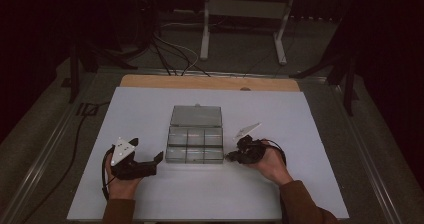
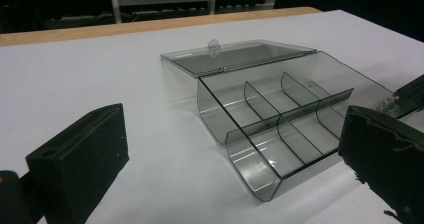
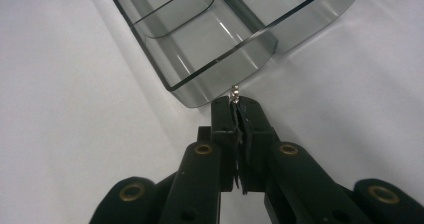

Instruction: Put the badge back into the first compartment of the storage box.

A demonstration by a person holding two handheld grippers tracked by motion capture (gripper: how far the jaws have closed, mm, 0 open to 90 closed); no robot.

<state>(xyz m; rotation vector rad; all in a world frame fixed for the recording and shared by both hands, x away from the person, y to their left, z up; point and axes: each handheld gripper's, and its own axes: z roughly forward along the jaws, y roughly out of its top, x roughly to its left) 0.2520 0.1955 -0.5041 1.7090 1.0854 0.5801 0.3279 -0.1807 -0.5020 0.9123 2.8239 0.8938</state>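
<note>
Box (image 1: 194, 146) between grippers, on table (image 1: 300, 184)

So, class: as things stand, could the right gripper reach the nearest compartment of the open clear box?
Probably yes. The right gripper, shut on a small metal piece, sits just outside the clear box; the lid lies open behind, and nothing stands between.

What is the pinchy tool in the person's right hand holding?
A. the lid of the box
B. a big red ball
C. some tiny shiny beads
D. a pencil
C. In the right gripper view the right gripper has its jaws closed together, and tiny shiny beads stick out at the tips, right next to the corner of the open clear compartment box.
</note>
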